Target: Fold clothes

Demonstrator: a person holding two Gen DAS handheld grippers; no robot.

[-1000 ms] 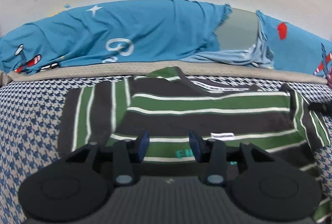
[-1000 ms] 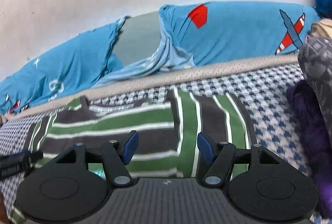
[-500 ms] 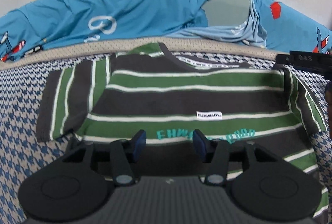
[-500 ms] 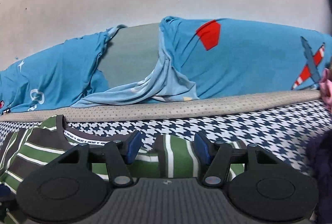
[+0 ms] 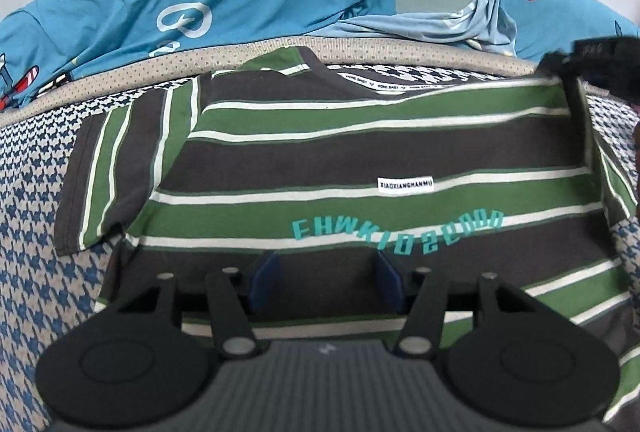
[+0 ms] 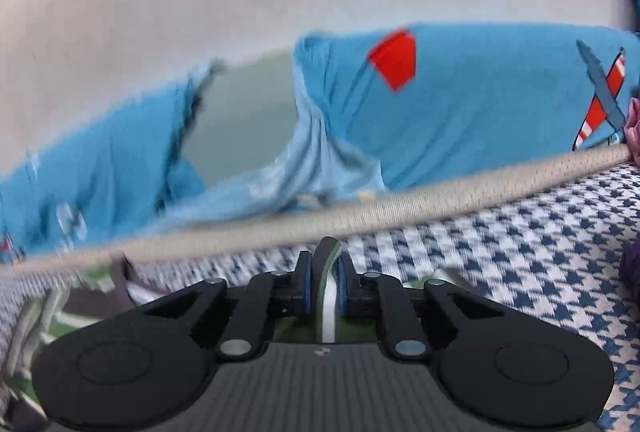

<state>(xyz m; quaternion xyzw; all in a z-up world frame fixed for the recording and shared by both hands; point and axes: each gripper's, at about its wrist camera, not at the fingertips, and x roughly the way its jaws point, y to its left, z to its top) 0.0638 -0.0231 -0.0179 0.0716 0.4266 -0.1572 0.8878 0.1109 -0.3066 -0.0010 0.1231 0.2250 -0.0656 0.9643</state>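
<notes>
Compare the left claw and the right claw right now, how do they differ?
The left claw has its jaws apart and opening, with nothing pinched; the right claw is shut on a fold of the striped shirt. The left claw hovers over the shirt's lower body near the teal lettering; the right claw sits at the shirt's edge, facing the blue bedding. Both have blue pads and point toward the same shirt.

Left wrist view looks steeply down, close over the striped shirt point(image 5: 360, 159); right wrist view faces nearly level toward the blue bedding point(image 6: 480, 103), which both views share
</notes>
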